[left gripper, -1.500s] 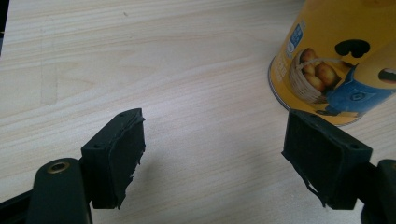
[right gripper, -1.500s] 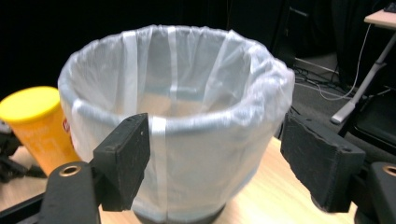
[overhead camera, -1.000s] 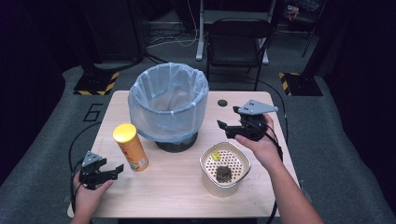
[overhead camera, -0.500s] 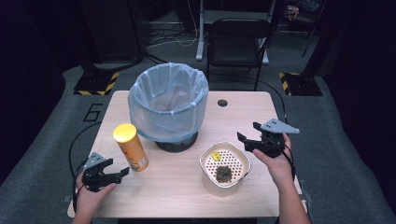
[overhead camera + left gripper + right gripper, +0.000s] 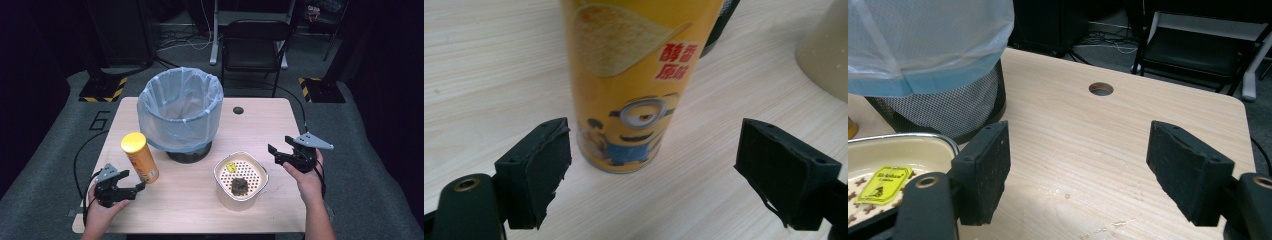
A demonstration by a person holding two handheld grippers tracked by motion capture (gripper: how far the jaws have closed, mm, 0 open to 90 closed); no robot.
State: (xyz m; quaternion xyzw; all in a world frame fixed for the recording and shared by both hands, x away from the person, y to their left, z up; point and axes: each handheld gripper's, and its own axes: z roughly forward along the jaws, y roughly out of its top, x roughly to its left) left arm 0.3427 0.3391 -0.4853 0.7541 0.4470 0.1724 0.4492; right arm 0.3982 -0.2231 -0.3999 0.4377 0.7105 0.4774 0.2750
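The left gripper [image 5: 131, 189] is sitting just in front of the yellow can [image 5: 139, 157], jaws spread wide and empty. The right gripper [image 5: 278, 154], also gaping, is hovering right of the can, beyond the cream basket [image 5: 220, 187].

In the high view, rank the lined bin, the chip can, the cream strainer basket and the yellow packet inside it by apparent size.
1. Lined bin, clearly largest.
2. Cream strainer basket.
3. Chip can; it stands taller than the basket, so this order is unsure.
4. Yellow packet, smallest.
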